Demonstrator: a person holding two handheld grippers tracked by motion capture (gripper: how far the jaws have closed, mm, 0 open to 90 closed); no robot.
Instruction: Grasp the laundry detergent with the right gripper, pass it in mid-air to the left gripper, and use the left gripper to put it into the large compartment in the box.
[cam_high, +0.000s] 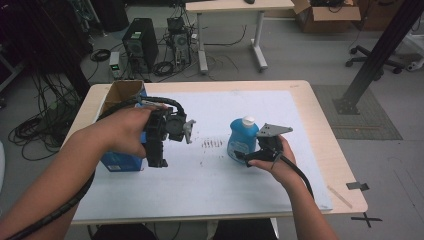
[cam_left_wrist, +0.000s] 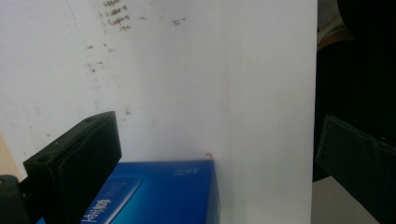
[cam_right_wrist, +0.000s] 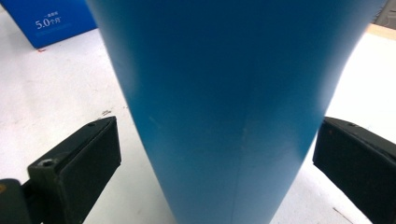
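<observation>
Blue plastic sits right between my right gripper's (cam_high: 250, 159) jaws — the bottle (cam_high: 242, 141) stands upright on the white sheet (cam_high: 280, 125), jaws spread wide on either flank, not touching it. My left gripper (cam_high: 157, 155) is spread too — pointing down, gripping nothing, the blue box (cam_left_wrist: 159, 193) just under its left jaw.

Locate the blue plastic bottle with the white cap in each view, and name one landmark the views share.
High view: the blue plastic bottle with the white cap stands right of centre on the white table cover, at the right tool.
Left gripper view: not in it.
Right gripper view: its blue body rises through the middle, between the two open black jaws.
Shared landmark: the blue cardboard box.
</observation>
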